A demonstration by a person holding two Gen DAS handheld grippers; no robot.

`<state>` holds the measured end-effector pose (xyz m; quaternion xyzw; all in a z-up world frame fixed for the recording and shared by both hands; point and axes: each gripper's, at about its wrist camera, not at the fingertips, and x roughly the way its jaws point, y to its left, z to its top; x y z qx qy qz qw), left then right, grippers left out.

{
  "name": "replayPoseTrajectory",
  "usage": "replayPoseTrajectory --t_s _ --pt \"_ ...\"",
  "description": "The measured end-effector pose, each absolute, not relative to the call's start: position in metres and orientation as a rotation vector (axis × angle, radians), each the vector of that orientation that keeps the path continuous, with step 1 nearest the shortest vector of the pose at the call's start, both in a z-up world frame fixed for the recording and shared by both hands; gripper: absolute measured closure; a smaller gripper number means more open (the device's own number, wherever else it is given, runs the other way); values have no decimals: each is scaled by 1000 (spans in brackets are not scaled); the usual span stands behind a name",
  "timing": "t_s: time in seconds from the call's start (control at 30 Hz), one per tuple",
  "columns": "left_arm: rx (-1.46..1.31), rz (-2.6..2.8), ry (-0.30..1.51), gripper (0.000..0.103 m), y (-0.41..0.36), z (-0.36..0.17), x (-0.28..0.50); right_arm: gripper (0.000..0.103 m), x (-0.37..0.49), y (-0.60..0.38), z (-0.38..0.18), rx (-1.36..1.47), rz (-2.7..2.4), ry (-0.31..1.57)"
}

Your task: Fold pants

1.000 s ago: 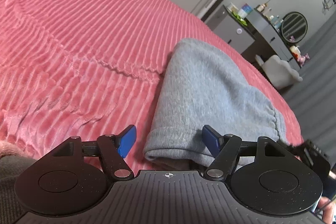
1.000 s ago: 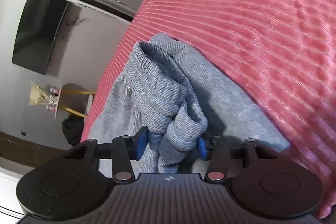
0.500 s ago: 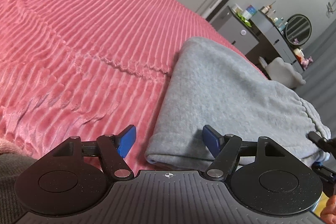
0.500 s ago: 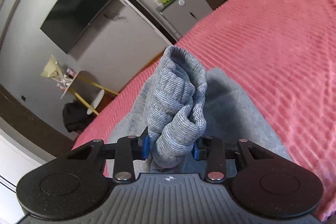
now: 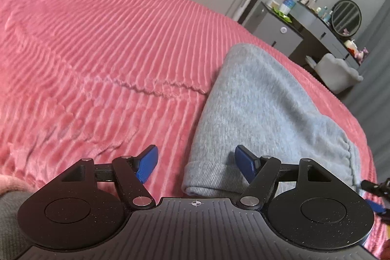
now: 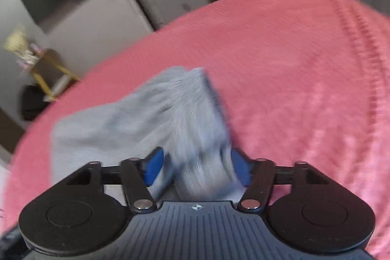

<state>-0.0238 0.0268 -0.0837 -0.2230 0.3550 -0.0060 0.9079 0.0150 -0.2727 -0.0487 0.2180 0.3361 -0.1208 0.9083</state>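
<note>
At lower centre of both frames we saw grey pants (image 5: 263,109) on the pink bed (image 5: 102,45), left gripper (image 5: 196,163) jaws spread over the cuff, right gripper (image 6: 195,166) jaws opening around a bunched fold.

Soft grey fleece pants (image 5: 265,109), ribbed knit at the cuff, lie on a plush pink bedspread (image 5: 102,52) with a corded, velvety pile. Each hand-held gripper (image 5: 196,163) shows matt black speckled plastic, blue pads (image 5: 146,165) and shiny metal rivets (image 5: 141,200).
</note>
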Motion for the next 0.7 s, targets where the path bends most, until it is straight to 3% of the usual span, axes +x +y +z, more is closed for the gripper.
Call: replayPoseTrajectory --t_s 0.13,0.17,0.23,0.27,0.53,0.6,0.7 --pt "-341 -30 688 28 9 -64 -15 41 19 -259 -33 296 -216 627" --pt "-308 -48 676 28 2 -59 -10 45 24 -250 -33 237 -177 619" --pt "-274 -95 665 28 -11 -51 3 66 42 -232 -37 130 -94 623" --pt "-265 -116 673 28 -17 -48 12 69 51 -225 -41 90 -71 633" --pt "-148 -70 784 32 -43 -68 105 78 139 -193 -74 -61 3 725" --pt "-121 -45 814 15 -40 -76 118 80 146 -197 -76 -60 9 715" --pt "-142 -71 828 10 -29 -82 117 81 139 -210 -67 23 27 718"
